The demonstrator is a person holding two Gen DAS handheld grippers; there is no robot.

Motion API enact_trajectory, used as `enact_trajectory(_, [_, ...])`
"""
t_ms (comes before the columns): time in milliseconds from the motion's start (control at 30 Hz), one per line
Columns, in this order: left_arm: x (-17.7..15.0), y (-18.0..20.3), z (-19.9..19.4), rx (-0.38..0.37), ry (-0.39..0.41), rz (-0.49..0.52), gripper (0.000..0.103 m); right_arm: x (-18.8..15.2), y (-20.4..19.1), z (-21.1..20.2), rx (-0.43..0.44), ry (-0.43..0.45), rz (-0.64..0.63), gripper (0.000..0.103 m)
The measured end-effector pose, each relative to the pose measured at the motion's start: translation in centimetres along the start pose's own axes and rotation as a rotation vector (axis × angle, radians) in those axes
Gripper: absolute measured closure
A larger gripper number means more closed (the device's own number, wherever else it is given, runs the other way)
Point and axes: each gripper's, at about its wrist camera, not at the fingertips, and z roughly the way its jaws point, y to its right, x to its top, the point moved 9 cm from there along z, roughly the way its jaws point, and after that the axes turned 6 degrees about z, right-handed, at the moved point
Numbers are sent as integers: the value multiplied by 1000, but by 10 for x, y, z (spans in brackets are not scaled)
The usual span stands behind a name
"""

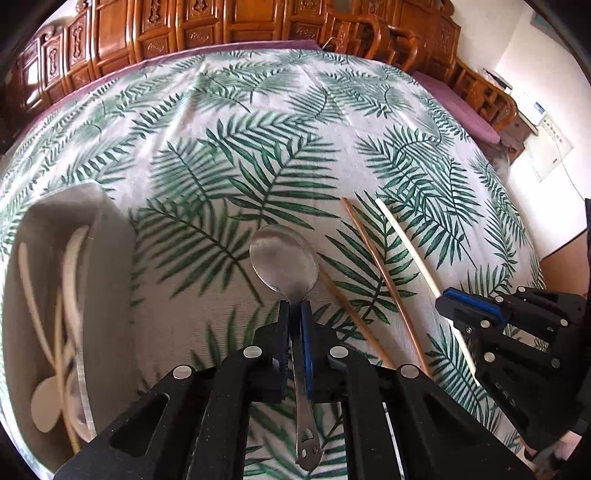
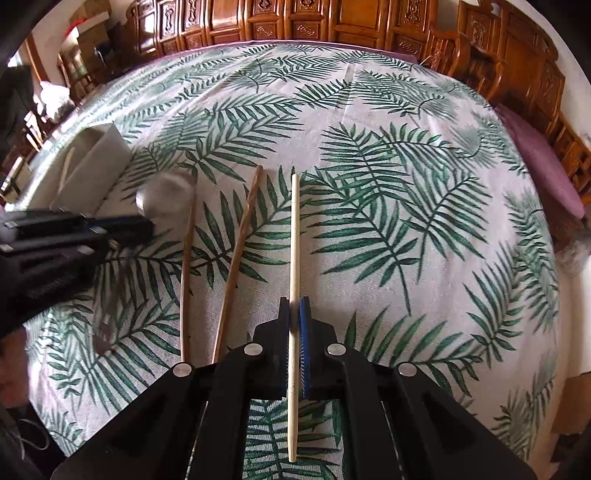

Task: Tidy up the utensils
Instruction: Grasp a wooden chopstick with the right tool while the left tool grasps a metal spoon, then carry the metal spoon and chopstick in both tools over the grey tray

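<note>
My left gripper (image 1: 294, 312) is shut on the neck of a steel spoon (image 1: 283, 258), bowl pointing forward, held above the leaf-print cloth. It also shows blurred in the right wrist view (image 2: 147, 225). My right gripper (image 2: 294, 314) is shut on a white chopstick (image 2: 294, 229); it shows in the left wrist view (image 1: 448, 308) with the chopstick (image 1: 402, 240). Two brown wooden chopsticks (image 1: 373, 258) (image 2: 240, 251) lie on the cloth between the grippers. A clear tray (image 1: 107, 266) at my left holds pale spoons and chopsticks (image 1: 70, 280).
The table wears a white cloth with green fern leaves (image 2: 388, 221). The tray also shows at far left in the right wrist view (image 2: 96, 166). Carved wooden cabinets (image 1: 221, 22) and chairs (image 1: 480, 92) ring the table's far side.
</note>
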Motion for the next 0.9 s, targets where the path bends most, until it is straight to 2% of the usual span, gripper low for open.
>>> enact_trajectory(367, [-5,-17,-53,-47,77,11,98,-4,0,-35,-18,53,69,97])
enact_trajectory(533, [-7,-25,-82,-54,119,12,98,2,1,-58,-22,105,139,97])
enact_trajectory(667, [-6,-32,-102,-44,150,40,98,9,-6,-74,-20,140,145,97])
enact_trajectory(900, [-5,-58,-139,-28,207,27,98,19,-37,-89,26,170,128,97])
